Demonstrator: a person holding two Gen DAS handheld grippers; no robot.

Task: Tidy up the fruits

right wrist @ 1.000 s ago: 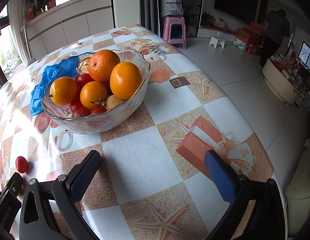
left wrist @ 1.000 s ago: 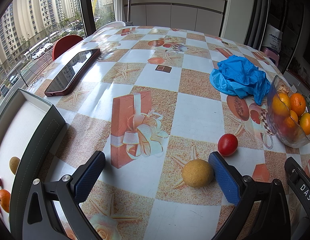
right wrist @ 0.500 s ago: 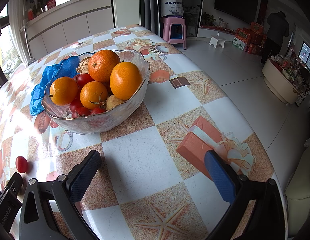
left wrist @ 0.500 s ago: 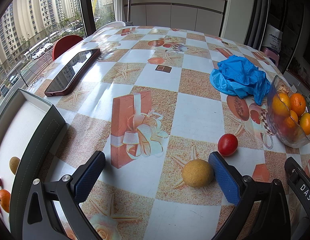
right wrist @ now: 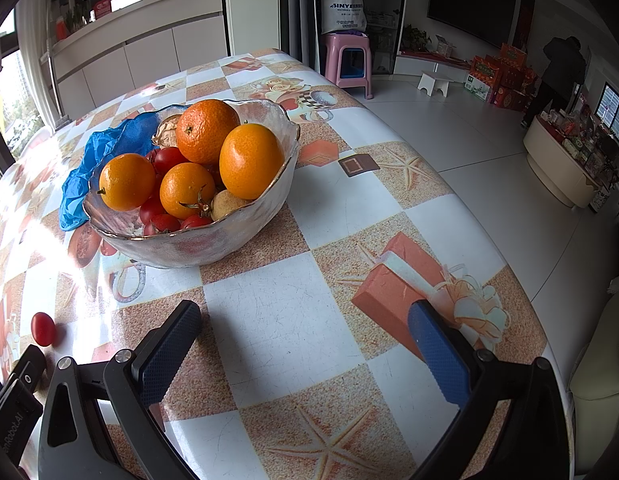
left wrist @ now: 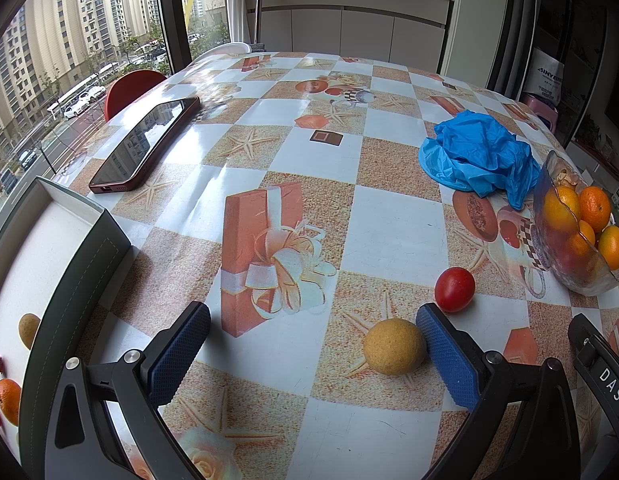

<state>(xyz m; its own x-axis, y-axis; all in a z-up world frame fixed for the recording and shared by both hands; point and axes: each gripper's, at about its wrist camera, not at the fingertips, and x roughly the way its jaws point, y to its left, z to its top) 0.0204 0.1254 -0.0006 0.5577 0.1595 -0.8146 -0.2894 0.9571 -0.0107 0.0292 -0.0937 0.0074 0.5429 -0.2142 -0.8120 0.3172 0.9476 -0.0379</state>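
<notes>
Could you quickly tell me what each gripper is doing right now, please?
Left gripper: open, holding nothing; the yellow round fruit sits against its right finger.
Right gripper: open, empty, over bare tablecloth.

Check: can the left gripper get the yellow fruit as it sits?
Probably yes. The left gripper is open, and the yellow fruit lies on the table just inside its right finger, nothing between.

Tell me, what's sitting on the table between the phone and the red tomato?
In the left wrist view, only printed tablecloth lies between the phone and the red tomato. The gift box there is just a picture; no real object sits there.
</notes>
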